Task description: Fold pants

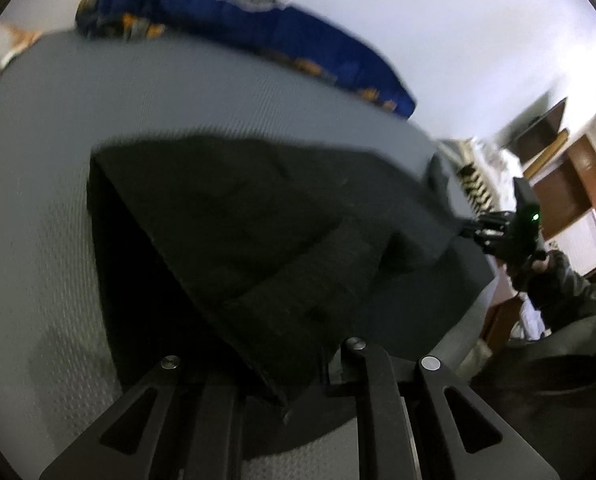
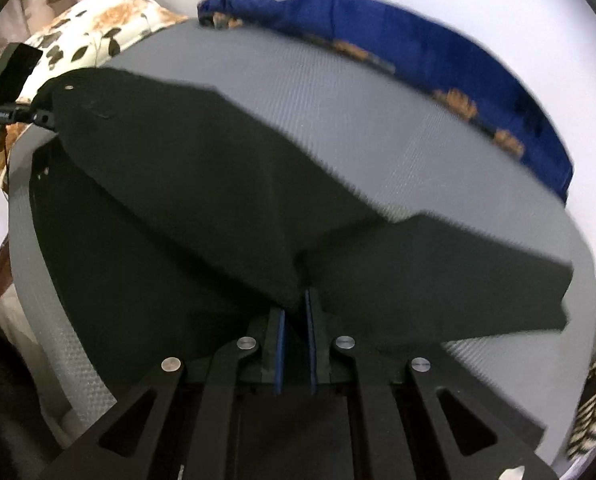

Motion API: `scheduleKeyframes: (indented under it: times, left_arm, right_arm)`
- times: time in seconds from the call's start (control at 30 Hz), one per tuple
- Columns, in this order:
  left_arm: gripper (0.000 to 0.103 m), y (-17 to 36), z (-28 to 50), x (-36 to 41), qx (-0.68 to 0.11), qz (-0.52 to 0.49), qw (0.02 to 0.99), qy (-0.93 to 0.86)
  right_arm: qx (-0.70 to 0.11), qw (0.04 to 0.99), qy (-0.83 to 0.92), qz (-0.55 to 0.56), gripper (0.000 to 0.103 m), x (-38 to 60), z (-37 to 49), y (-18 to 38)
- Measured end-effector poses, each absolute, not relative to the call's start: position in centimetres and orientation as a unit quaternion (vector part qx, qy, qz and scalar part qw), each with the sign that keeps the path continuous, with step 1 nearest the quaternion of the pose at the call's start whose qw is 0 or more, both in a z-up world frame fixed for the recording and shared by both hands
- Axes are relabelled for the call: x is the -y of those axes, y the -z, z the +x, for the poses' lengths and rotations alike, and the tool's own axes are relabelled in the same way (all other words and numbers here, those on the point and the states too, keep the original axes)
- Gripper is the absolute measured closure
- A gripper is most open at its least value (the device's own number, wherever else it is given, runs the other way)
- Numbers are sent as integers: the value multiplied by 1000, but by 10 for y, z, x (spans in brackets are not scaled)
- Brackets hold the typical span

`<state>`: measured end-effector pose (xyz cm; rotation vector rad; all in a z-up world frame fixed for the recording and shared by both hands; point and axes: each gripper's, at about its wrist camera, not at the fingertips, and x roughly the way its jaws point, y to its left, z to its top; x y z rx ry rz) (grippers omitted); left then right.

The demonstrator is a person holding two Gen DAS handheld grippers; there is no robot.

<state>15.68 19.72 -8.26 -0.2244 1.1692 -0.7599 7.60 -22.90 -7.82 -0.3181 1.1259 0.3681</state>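
Note:
Black pants (image 1: 238,224) are lifted off a grey textured bed surface (image 1: 50,128). My left gripper (image 1: 286,376) is shut on one edge of the pants; its fingertips are hidden under the cloth. My right gripper (image 2: 298,312) is shut on another part of the pants (image 2: 202,184), which hang from its blue pads (image 2: 280,344). Each gripper shows in the other's view: the right one at the far right (image 1: 469,228), the left one at the far left (image 2: 44,118), both at the cloth's edge. The pants stretch between them.
A blue quilt with orange print (image 1: 266,36) lies along the far edge of the bed, also in the right wrist view (image 2: 437,52). A floral pillow (image 2: 98,20) is at the back left. Wooden furniture (image 1: 569,176) stands at the right. A white wall (image 1: 457,20) is behind.

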Motion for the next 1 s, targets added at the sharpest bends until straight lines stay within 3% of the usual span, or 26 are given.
scheduleKeyframes:
  times: [0.33, 0.37, 0.43, 0.47, 0.5, 0.53, 0.77, 1.0]
  left_arm:
    - [78, 70, 134, -207, -572, -77, 747, 329]
    - [69, 68, 130, -210, -577, -68, 748, 321]
    - [63, 63, 125, -215, -578, -59, 752, 311]
    - [56, 60, 122, -220, -577, -62, 756, 303]
    - [41, 57, 121, -226, -576, -66, 764, 283]
    - [38, 53, 121, -233, -572, -73, 774, 259]
    - [38, 41, 97, -268, -574, -237, 758, 200]
    - [38, 65, 97, -248, -574, -372, 713, 151]
  right_arm:
    - [-534, 817, -166, -142, 96, 227, 78, 96]
    - [-533, 817, -167, -144, 96, 227, 77, 96]
    - [-530, 819, -168, -145, 96, 226, 77, 96]
    - [-529, 819, -168, -144, 96, 227, 76, 97]
    - [-528, 820, -169, -143, 96, 228, 76, 97]
    - [-527, 821, -170, -140, 96, 228, 76, 97]
    - [-519, 827, -175, -129, 96, 231, 77, 97]
    - [-512, 830, -179, -126, 96, 232, 75, 97]
